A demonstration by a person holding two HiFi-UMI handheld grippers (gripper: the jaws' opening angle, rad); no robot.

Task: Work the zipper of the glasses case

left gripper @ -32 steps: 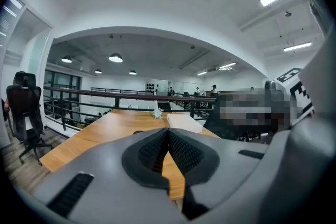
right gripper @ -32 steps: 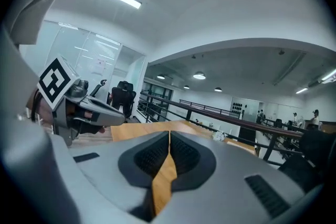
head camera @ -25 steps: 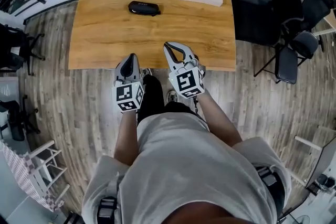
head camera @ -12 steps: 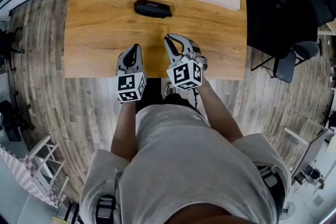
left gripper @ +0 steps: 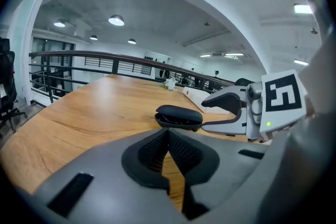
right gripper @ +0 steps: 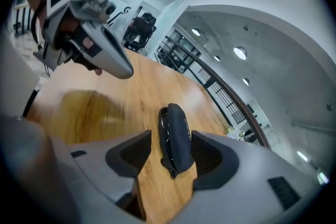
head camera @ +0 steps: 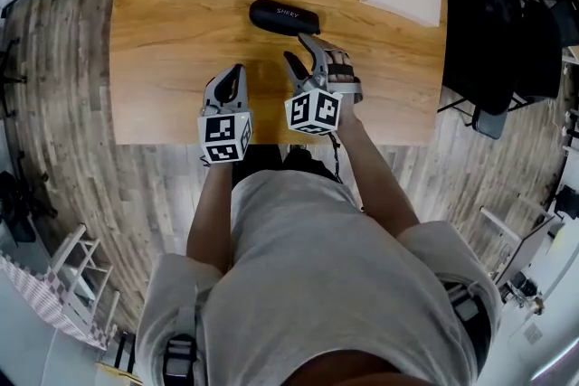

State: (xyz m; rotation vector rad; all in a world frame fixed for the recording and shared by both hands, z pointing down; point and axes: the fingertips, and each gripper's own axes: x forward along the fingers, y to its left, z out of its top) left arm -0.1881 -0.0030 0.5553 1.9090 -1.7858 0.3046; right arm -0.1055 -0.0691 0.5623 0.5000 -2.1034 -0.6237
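Black oval glasses case (head camera: pixel 285 16); we judge the task unstarted; right hand-held gripper (head camera: pixel 300 47), jaws just opened, brackets its end ungripped; left hand-held gripper (head camera: pixel 237 70) shut, empty.

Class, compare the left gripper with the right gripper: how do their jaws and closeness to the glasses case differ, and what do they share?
On the left gripper the jaws are together and empty. On the right gripper they stand apart, having just been opening, with the end of the glasses case in the gap, ungripped. The left gripper sits back from the case, while the right gripper is right at it. Both are over the wooden table.
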